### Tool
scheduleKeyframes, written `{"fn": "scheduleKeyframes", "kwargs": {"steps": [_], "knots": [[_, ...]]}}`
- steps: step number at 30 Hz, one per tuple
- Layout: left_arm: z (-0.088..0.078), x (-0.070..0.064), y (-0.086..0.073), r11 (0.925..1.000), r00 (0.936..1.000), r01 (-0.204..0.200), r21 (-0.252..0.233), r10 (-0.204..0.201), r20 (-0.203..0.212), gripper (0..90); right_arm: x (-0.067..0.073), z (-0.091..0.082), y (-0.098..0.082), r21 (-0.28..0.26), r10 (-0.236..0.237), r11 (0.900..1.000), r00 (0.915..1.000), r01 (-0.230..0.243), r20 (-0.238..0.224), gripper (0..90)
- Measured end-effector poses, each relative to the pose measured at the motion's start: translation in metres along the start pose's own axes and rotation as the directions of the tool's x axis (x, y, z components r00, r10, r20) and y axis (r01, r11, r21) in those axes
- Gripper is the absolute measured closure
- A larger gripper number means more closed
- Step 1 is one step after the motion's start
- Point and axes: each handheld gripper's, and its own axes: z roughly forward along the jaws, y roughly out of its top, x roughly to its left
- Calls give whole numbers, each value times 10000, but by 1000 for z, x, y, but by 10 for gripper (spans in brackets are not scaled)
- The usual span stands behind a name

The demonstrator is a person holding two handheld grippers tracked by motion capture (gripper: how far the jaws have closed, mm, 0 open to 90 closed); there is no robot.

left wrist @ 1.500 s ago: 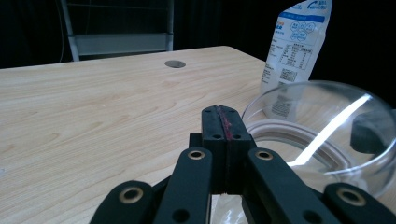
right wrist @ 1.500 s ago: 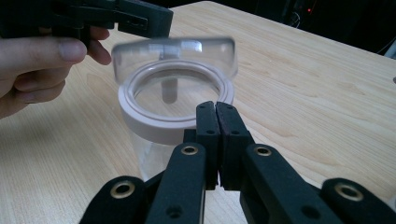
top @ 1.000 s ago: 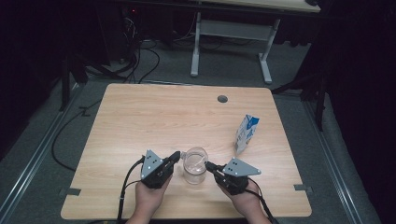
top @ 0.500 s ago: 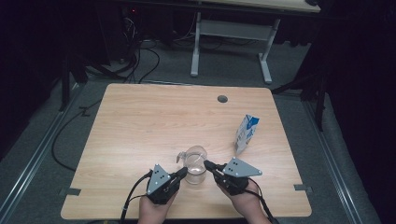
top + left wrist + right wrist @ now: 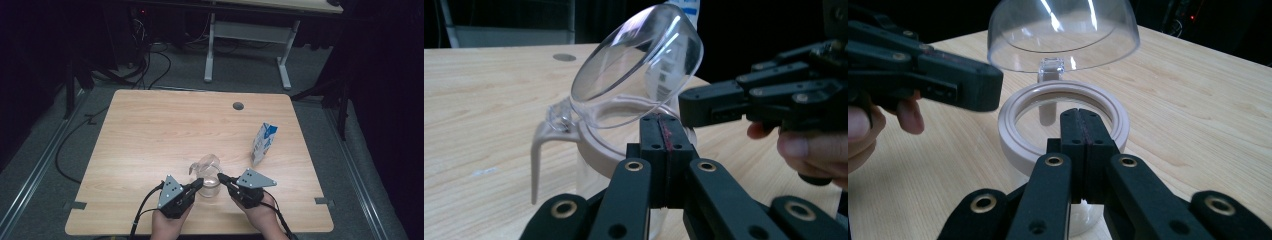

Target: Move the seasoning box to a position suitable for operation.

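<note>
Near the table's (image 5: 150, 130) front edge, the left gripper (image 5: 198, 184) and right gripper (image 5: 222, 178) both have their jaws pressed fully together, holding nothing. Between their tips stands a clear jar (image 5: 208, 181) with a pale ring at its mouth and its domed lid (image 5: 639, 60) tipped open. Farther back to the right stands a small carton (image 5: 263, 143), well apart.

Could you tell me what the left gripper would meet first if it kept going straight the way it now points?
Most likely the clear jar. The shut left gripper aims at its pale rim, just below the raised clear lid. Depth is unclear, so it may already touch.
</note>
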Motion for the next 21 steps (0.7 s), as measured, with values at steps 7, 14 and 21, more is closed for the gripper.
{"fn": "scheduleKeyframes", "kwargs": {"steps": [7,14,21], "knots": [[-3,7,4,9995,9998,161,-261,-164,-140,900,0,0,-2,-98,-56,9999,10000,56,-16,900],[-6,16,6,9987,9985,282,-419,-301,-467,900,0,0,-2,-175,-51,9998,10000,50,-51,900],[-10,21,6,9984,9976,298,-484,-328,-615,900,1,0,-3,-144,-106,9998,9999,106,7,900]]}}
